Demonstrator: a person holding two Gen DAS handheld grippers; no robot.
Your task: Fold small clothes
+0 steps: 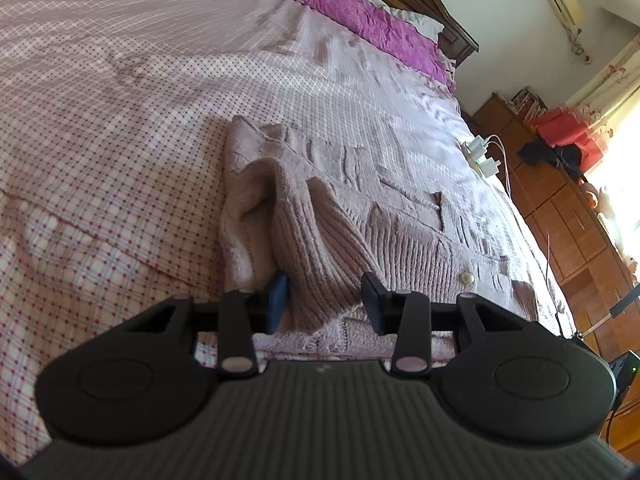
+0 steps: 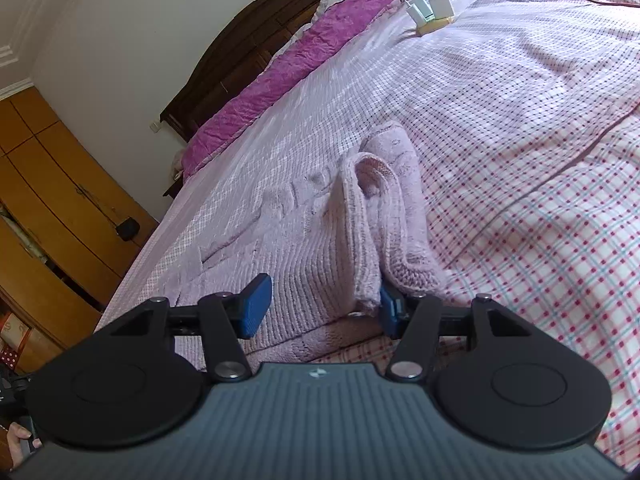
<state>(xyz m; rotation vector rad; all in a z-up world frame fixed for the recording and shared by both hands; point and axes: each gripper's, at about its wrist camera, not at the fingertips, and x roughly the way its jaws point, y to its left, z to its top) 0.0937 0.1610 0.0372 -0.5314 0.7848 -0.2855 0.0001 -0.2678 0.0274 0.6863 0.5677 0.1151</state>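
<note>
Left wrist view: pink ribbed knit cardigan (image 1: pixel 360 216), raised fold clamped in left gripper (image 1: pixel 326 300) jaws. Checked cotton bedspread (image 1: pixel 120 120). Right gripper (image 2: pixel 320 306): jaws apart, straddling fold.

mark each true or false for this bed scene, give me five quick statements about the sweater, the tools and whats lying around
1. The knitted sweater lies on the checked bedspread. True.
2. A ribbed fold of the sweater sits between the left tool's jaws. True.
3. The right tool is clamped fully shut with nothing near it. False: its jaws stand apart, with sweater fabric between them.
4. The pillows at the headboard are green. False: they are purple.
5. White chargers lie on the bed. True.
</note>
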